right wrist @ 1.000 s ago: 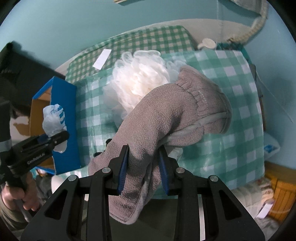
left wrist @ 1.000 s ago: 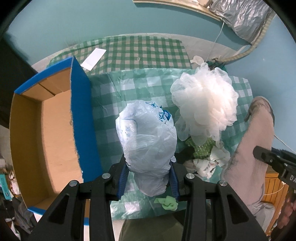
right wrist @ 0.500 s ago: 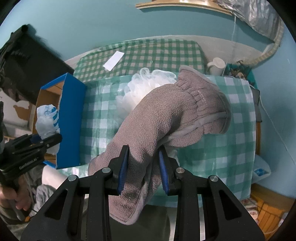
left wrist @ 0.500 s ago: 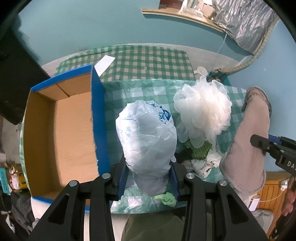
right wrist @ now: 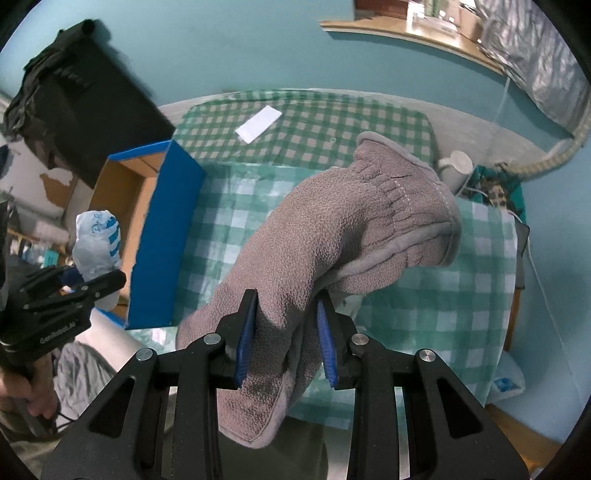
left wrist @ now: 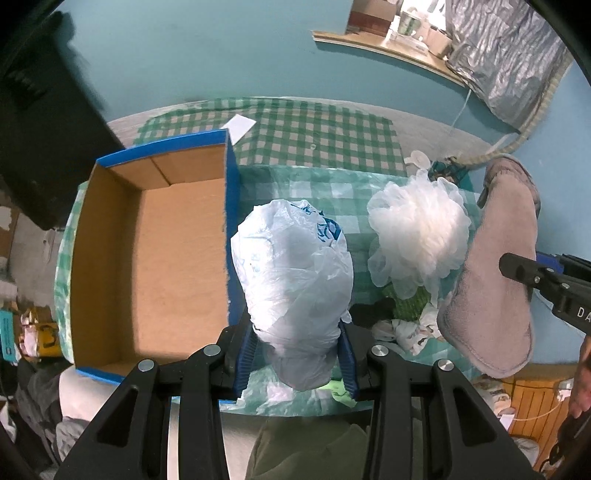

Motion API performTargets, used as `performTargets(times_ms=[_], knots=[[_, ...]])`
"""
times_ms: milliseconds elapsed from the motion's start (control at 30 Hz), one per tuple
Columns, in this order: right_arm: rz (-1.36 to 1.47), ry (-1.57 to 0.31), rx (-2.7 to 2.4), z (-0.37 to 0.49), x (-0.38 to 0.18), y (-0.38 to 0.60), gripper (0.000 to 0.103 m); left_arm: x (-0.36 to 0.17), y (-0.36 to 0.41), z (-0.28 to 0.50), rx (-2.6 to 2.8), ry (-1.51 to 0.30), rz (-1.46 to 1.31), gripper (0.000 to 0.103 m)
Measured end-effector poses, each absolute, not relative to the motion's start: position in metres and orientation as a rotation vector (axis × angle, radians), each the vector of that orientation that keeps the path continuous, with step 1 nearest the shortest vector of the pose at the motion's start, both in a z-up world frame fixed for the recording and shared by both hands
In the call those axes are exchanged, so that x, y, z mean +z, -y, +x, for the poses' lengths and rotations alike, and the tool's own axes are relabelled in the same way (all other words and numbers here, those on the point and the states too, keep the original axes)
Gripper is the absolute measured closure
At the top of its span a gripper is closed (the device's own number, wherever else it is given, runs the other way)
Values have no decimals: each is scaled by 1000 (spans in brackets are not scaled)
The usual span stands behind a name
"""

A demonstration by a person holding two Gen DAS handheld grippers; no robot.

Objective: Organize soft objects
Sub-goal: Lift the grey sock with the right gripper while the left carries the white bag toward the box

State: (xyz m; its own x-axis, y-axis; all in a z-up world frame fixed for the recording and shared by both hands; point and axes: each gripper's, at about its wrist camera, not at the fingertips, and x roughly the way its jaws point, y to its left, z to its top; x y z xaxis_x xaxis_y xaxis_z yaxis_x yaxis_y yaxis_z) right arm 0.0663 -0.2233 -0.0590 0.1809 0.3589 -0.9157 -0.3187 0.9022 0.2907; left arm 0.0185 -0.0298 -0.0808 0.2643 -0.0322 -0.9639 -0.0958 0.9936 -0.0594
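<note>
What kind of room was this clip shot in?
Probably a lived-in room at home: a checked cloth covers the table, a cluttered wall shelf hangs on the teal wall, and a cardboard box waits.

A lived-in home room: teal walls (left wrist: pixel 207 55), a checked cloth (right wrist: pixel 436 295) over the desk, a cluttered wall shelf (left wrist: pixel 391 40).

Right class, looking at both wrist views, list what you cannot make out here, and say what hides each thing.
- Near inside wall of the cardboard box, left wrist view: hidden by the left gripper.
- Contents of the plastic bag, same view: crumpled film hides them.
- Small cloths, same view: partly covered by the mesh sponge and grey mitten.
- Mesh sponge, right wrist view: hidden behind the mitten.
- Shelf items, right wrist view: too small and cut off by the top edge.
</note>
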Motion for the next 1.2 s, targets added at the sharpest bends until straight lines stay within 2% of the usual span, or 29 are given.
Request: performTargets(times_ms=[1200], knots=[[-214,-1228,812,76,-32,64,73,-67,-67,-13,276,-1265,-273,63]])
